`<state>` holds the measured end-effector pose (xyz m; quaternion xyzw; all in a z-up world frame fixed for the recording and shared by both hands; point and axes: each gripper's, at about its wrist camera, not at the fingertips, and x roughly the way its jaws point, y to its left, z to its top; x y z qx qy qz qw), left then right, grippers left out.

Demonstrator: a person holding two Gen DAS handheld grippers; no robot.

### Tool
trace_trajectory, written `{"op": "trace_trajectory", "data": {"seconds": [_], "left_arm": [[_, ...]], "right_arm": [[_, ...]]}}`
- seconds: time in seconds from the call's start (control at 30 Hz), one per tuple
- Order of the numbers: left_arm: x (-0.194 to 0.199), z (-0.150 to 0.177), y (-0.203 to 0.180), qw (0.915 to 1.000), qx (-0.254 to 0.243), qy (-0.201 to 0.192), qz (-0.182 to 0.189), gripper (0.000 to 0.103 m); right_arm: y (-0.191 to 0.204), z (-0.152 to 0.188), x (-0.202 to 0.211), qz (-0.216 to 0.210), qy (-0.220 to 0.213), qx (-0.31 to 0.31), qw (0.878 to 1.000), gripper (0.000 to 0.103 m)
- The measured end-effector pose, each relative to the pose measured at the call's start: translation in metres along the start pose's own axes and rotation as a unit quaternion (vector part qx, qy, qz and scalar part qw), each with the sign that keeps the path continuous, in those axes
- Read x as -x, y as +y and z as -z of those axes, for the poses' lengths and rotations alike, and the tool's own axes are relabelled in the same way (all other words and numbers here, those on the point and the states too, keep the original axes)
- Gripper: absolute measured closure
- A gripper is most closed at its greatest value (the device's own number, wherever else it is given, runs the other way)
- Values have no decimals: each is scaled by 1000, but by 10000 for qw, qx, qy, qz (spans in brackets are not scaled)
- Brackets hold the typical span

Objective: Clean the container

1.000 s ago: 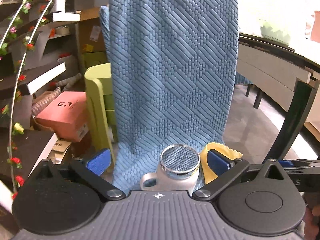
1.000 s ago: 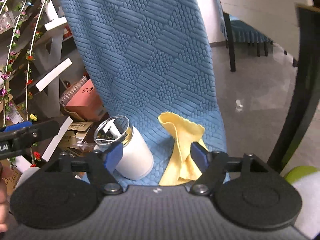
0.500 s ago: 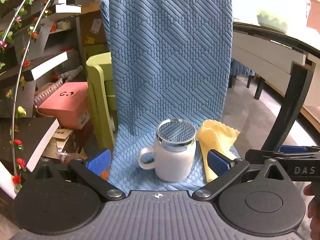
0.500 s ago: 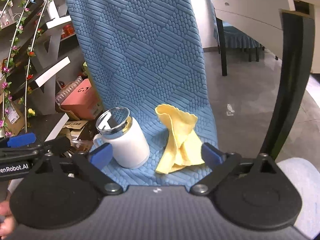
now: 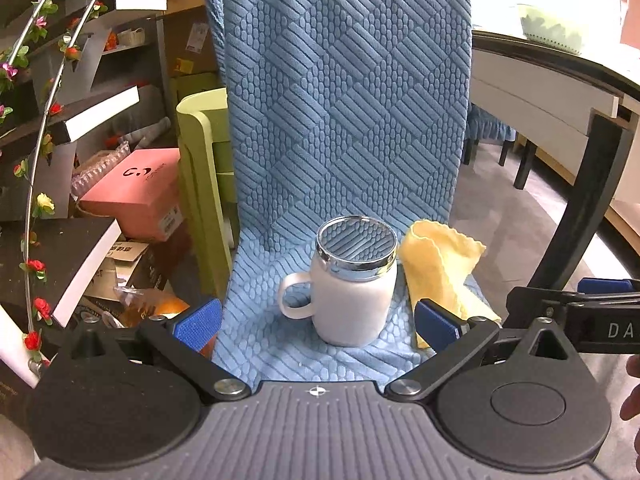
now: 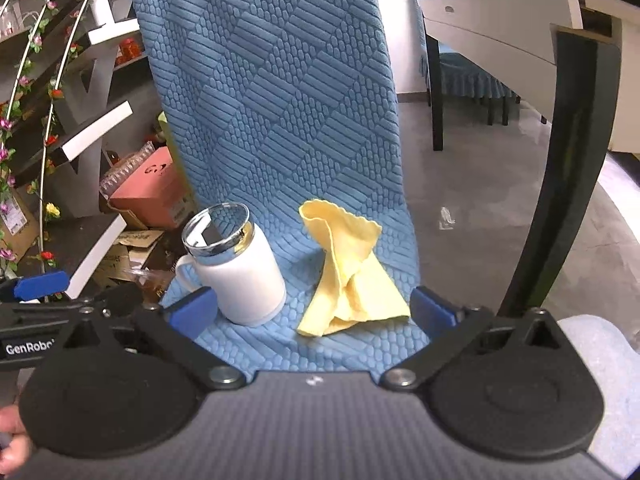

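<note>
A white mug [image 5: 352, 300] with a looped handle and a shiny metal rim is seen standing upright on the blue textured chair cover [image 5: 344, 112], on the seat. Its handle is turned to the left in both views, and the quilted pattern is mirrored in its opening. A crumpled yellow cloth [image 6: 352, 276] is laid just beside it, to the right. The left gripper [image 5: 316, 320] and the right gripper [image 6: 312, 308] are held short of both items, their blue fingers [image 5: 198, 318] spread wide with nothing between them.
</note>
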<state>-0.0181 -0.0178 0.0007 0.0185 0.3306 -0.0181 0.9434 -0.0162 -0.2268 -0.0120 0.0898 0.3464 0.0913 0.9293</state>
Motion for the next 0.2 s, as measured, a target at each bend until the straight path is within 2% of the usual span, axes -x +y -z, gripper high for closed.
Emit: {"op": "trace_trajectory", "data": {"seconds": [0.2], "left_arm": [[0, 1, 1, 10000, 53, 18, -42, 0]], "right_arm": [[1, 0, -2, 65, 41, 59, 10000, 0]]}}
